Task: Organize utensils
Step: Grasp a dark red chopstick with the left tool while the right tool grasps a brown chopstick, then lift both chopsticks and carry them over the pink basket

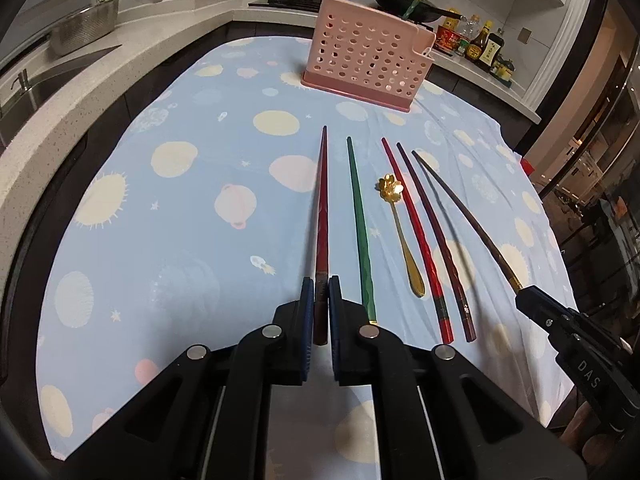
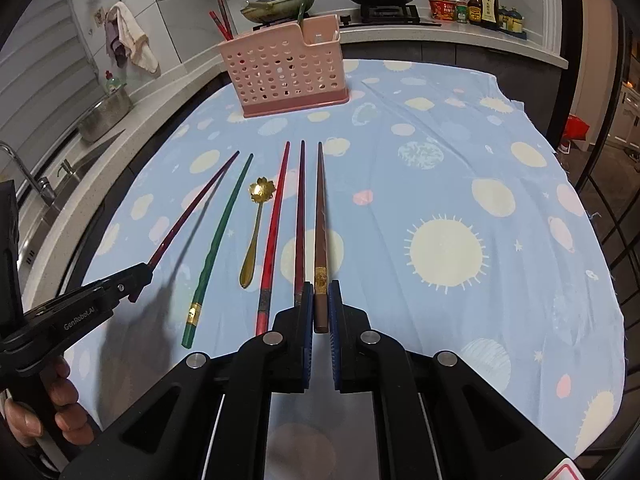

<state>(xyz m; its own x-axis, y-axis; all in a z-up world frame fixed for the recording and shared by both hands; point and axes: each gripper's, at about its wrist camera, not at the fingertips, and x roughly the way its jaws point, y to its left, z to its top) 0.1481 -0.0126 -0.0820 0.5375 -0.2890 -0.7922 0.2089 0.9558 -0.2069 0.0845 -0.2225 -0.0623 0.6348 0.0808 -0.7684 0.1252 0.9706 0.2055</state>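
spoon [image 1: 403, 227] lies among chopsticks [image 1: 416, 232], utensil basket [image 1: 366, 56] behind them.
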